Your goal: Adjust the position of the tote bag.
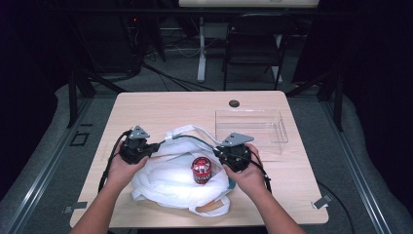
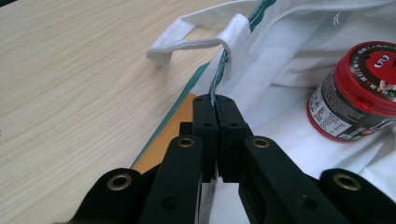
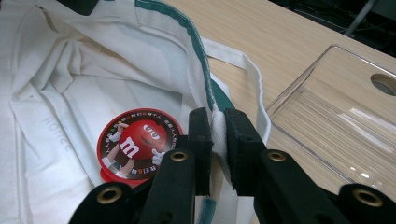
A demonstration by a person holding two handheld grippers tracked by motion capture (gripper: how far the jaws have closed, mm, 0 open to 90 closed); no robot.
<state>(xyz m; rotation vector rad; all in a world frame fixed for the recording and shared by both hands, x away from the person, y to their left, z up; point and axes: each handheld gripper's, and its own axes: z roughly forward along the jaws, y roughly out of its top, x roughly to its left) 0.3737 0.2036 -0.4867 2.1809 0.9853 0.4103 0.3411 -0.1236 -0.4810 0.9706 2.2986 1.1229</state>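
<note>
A white cloth tote bag (image 1: 165, 183) with a green-trimmed rim lies on the wooden table (image 1: 160, 109), its mouth held apart. Inside it stands a red-lidded candy jar (image 1: 200, 170) (image 2: 359, 88) (image 3: 135, 144). My left gripper (image 1: 152, 147) (image 2: 215, 100) is shut on the bag's green rim (image 2: 219, 77) at the left side of the mouth. My right gripper (image 1: 220, 152) (image 3: 217, 116) is shut on the bag's rim and white strap (image 3: 218, 133) at the right side. A white handle (image 2: 187, 42) loops out onto the table beyond the left gripper.
A clear plastic tray (image 1: 253, 127) (image 3: 336, 121) sits on the table to the right of the bag, close behind my right gripper. A round hole (image 1: 234, 103) lies near the table's far edge. A chair and desk legs stand beyond the table.
</note>
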